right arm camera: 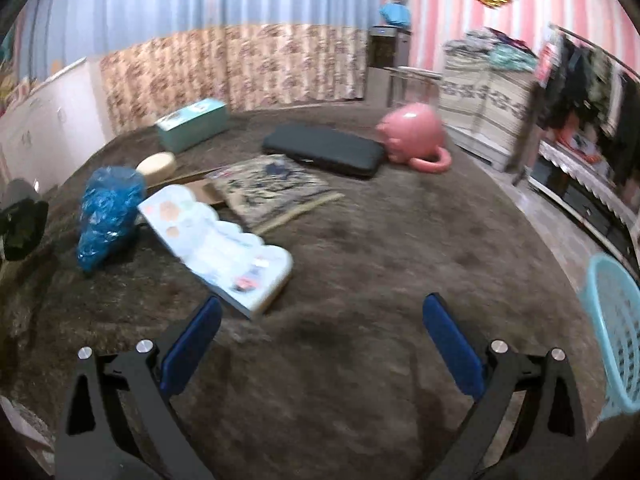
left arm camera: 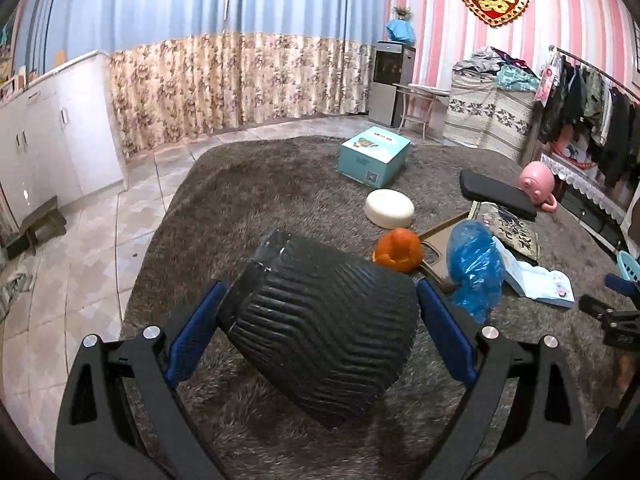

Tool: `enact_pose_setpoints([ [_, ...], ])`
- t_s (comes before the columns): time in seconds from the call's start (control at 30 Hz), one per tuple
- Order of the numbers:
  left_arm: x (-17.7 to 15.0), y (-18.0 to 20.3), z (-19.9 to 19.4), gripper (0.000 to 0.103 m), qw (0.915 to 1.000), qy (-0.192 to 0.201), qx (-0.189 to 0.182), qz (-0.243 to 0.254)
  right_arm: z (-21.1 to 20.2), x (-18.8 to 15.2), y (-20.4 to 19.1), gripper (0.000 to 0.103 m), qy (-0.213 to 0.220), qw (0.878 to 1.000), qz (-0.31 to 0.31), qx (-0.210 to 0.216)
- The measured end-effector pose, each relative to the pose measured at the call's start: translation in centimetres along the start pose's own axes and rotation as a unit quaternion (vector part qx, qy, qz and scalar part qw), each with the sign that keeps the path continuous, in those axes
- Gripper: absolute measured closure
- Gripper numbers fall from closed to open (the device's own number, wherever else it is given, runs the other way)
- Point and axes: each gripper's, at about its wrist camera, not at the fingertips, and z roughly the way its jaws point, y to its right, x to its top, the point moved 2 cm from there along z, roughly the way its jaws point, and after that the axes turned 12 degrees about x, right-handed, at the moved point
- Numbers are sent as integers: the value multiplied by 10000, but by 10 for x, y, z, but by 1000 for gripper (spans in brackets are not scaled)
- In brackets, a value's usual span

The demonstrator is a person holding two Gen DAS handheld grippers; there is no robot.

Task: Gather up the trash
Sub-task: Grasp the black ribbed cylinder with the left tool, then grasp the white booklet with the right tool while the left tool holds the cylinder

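My left gripper (left arm camera: 318,292) is shut on a black ribbed trash bin (left arm camera: 320,344), held tilted above the brown carpet (left arm camera: 256,184). Beyond it lie an orange peel (left arm camera: 398,249) and a crumpled blue plastic bag (left arm camera: 474,266). My right gripper (right arm camera: 322,312) is open and empty above the carpet (right arm camera: 380,272). In the right wrist view the blue bag (right arm camera: 106,216) lies at the left, beside an open white booklet (right arm camera: 218,246). The bin's edge (right arm camera: 22,224) shows at the far left.
On the carpet lie a teal box (left arm camera: 374,156), a white round pad (left arm camera: 390,208), a black case (right arm camera: 324,150), a patterned cushion (right arm camera: 272,188) and a pink piggy mug (right arm camera: 414,136). A light-blue basket (right arm camera: 616,332) stands at the right. White cabinets (left arm camera: 52,136) line the left.
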Motion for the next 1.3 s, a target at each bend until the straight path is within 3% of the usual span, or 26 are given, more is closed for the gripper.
enact_pose_setpoints([
  [0.1, -2, -2, 3, 11, 10000, -35, 2, -34, 20, 10, -8, 5, -270, 9991, -145, 276],
  [0.33, -5, -6, 11, 11, 9998, -143, -20, -102, 53, 19, -22, 6, -816, 9931, -758, 365],
  [0.37, -5, -5, 11, 11, 9998, -147, -25, -110, 54, 19, -22, 8, -845, 9926, -759, 432],
  [0.43, -5, -4, 12, 11, 9998, -177, -44, -124, 57, 19, -24, 24, -931, 9904, -747, 701],
  [0.53, -4, 1, 11, 11, 9998, -156, -14, -85, 54, 16, -28, 35, -896, 9889, -864, 810],
  [0.73, 2, 10, 0, 11, 9999, -81, -20, -112, 29, 7, -22, 45, -688, 9900, -829, 915],
  [1.03, 18, 58, -25, 11, 9995, 195, -246, 71, -27, 1, 21, 48, -243, 9954, -428, 819],
  [1.3, 26, 126, -44, 11, 9964, 360, -658, 390, -72, -7, 86, 48, 54, 9993, 47, 357],
])
